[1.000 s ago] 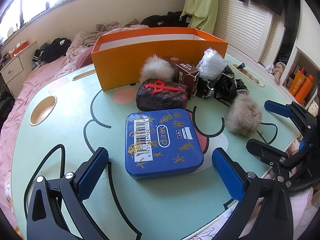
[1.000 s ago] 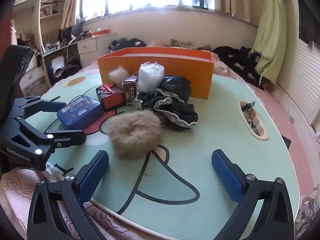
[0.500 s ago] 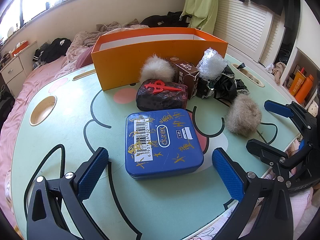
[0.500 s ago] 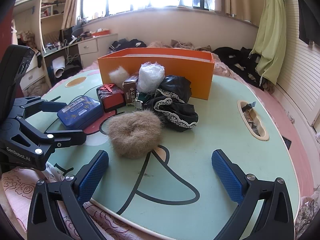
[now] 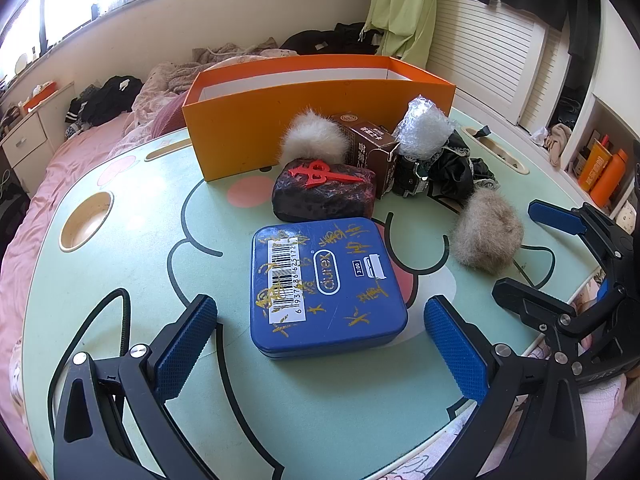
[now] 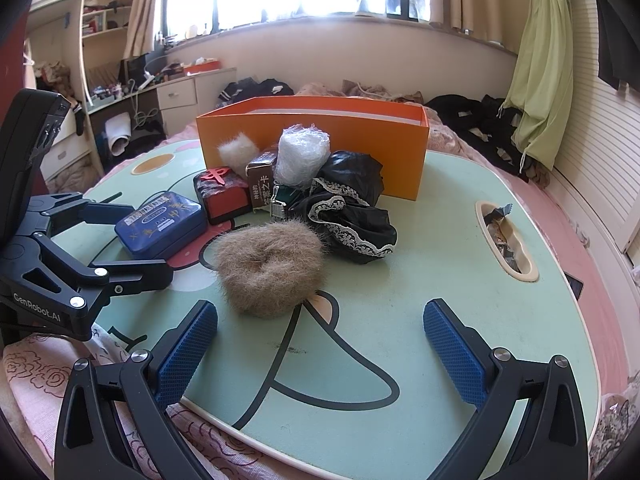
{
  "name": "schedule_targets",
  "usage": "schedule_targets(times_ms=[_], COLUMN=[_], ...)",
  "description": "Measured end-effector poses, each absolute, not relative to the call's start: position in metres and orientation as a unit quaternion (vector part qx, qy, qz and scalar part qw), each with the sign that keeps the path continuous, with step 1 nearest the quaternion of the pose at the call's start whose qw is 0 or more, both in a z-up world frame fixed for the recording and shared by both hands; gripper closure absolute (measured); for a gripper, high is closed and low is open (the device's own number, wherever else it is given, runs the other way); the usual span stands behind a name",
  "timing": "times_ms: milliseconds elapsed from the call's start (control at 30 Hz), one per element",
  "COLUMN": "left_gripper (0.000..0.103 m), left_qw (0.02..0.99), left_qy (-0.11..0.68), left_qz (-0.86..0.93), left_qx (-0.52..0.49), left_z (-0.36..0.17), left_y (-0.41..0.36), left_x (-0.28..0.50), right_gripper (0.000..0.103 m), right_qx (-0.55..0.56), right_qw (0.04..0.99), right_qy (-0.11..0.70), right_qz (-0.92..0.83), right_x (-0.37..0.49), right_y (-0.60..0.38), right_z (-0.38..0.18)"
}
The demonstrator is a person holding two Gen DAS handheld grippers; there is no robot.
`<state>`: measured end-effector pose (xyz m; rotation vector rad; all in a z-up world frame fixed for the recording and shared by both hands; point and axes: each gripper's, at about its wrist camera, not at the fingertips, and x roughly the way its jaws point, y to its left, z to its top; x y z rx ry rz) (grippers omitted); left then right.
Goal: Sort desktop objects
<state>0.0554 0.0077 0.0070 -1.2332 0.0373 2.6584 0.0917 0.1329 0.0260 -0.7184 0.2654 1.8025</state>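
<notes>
A blue tin [image 5: 324,286] [image 6: 160,224] lies flat on the green table, just ahead of my open left gripper [image 5: 320,344], whose pads flank its near end without touching. A tan fur scrunchie [image 6: 270,268] [image 5: 486,240] sits in front of my open right gripper [image 6: 320,350], nearer its left pad. Behind them cluster a dark packet with a red clip [image 5: 324,192], a white fur ball [image 5: 312,140], a brown carton [image 5: 370,148], a bubble-wrap bundle [image 6: 302,156] and black lace cloth [image 6: 348,212]. An orange box [image 5: 312,108] [image 6: 320,128] stands open at the back.
The table has a round cup recess [image 5: 86,220] at left and an oval slot [image 6: 506,236] holding small items at right. Its near edge runs just under both grippers. A bed with pink bedding and clothes surrounds the table.
</notes>
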Motion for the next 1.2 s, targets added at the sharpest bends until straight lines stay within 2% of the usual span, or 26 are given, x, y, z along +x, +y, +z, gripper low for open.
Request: schedule_targets(times_ms=[167,267,400,533,700,767,800,833,933,1067,1200], left_gripper=[0.000,0.000,0.000,0.000,0.001,0.017,0.035,0.047,0.051,0.051,0.051], left_qw=[0.109,0.125,0.101,0.106,0.131,0.157,0.159,0.152,0.136,0.100,0.085], left_qy=[0.010,-0.033,-0.084,-0.100,-0.060,-0.076,-0.088,-0.099,-0.110,-0.050,-0.036], left_qz=[0.895,0.896,0.921,0.927,0.902,0.869,0.851,0.831,0.794,0.810,0.812], left_qx=[-0.432,-0.425,-0.367,-0.347,-0.407,-0.464,-0.493,-0.526,-0.582,-0.576,-0.576], left_z=[0.009,0.020,0.071,0.129,0.144,0.131,0.123,0.112,0.085,0.070,0.062], left_y=[0.008,-0.002,-0.026,-0.035,-0.005,0.009,0.013,0.018,0.030,0.052,0.056], left_x=[0.057,0.060,0.057,0.019,-0.057,-0.088,-0.102,-0.116,-0.142,-0.144,-0.146], right_gripper=[0.000,0.000,0.000,0.000,0.000,0.000,0.000,0.000,0.000,0.000,0.000], right_qx=[-0.304,-0.304,-0.303,-0.303,-0.302,-0.302,-0.302,-0.302,-0.301,-0.301,-0.301], right_qw=[0.559,0.560,0.562,0.564,0.565,0.566,0.566,0.566,0.567,0.568,0.569], right_qy=[0.113,0.114,0.114,0.115,0.116,0.116,0.116,0.116,0.116,0.116,0.117], right_qz=[0.763,0.762,0.761,0.759,0.759,0.758,0.758,0.758,0.758,0.757,0.756], right_x=[0.092,0.092,0.092,0.092,0.092,0.091,0.091,0.091,0.091,0.090,0.090], right_y=[0.133,0.133,0.132,0.132,0.131,0.131,0.130,0.131,0.131,0.132,0.131], right_z=[0.026,0.025,0.026,0.025,0.025,0.025,0.025,0.025,0.025,0.025,0.025])
